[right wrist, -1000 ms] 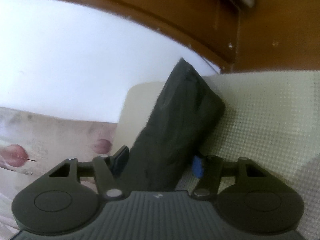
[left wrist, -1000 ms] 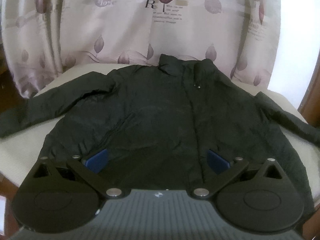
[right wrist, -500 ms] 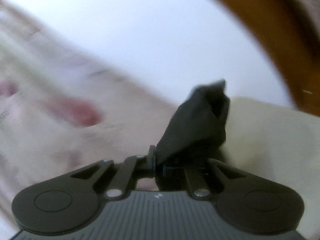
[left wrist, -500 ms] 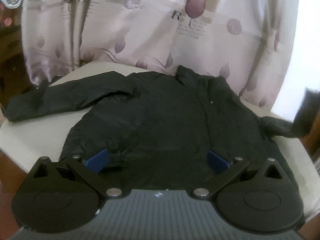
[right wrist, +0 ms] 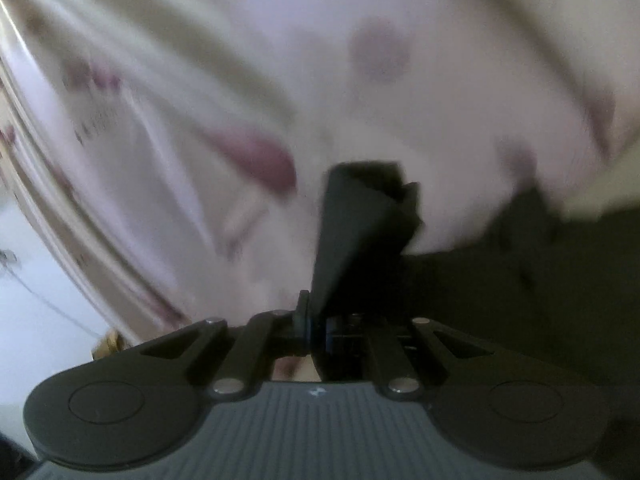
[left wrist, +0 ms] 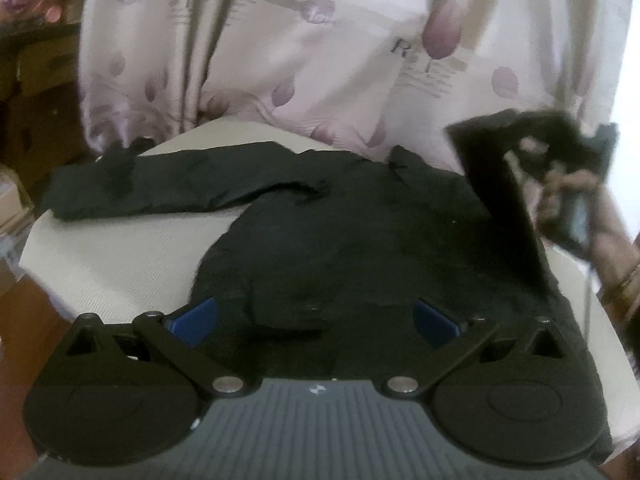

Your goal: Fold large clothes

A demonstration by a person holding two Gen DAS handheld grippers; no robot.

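Observation:
A black jacket (left wrist: 340, 240) lies front-up on a cream-covered table (left wrist: 112, 248), its left sleeve (left wrist: 160, 184) stretched out flat. My left gripper (left wrist: 316, 316) hovers open over the jacket's lower hem, nothing between its blue pads (left wrist: 196, 316). My right gripper (right wrist: 320, 320) is shut on the cuff of the right sleeve (right wrist: 360, 220), which sticks up from its jaws. From the left wrist camera, that sleeve (left wrist: 504, 200) is lifted off the table and held over the jacket's right side by a hand (left wrist: 568, 200) with the right gripper.
A pale curtain (left wrist: 320, 60) with purple leaf prints hangs close behind the table. Dark wooden furniture (left wrist: 24, 100) stands at the far left. The table's right edge (left wrist: 608, 340) runs near the person's forearm.
My right gripper closed on the right sleeve's cuff, then swung it up and in over the jacket body. My left gripper slid sideways along the hem, staying open.

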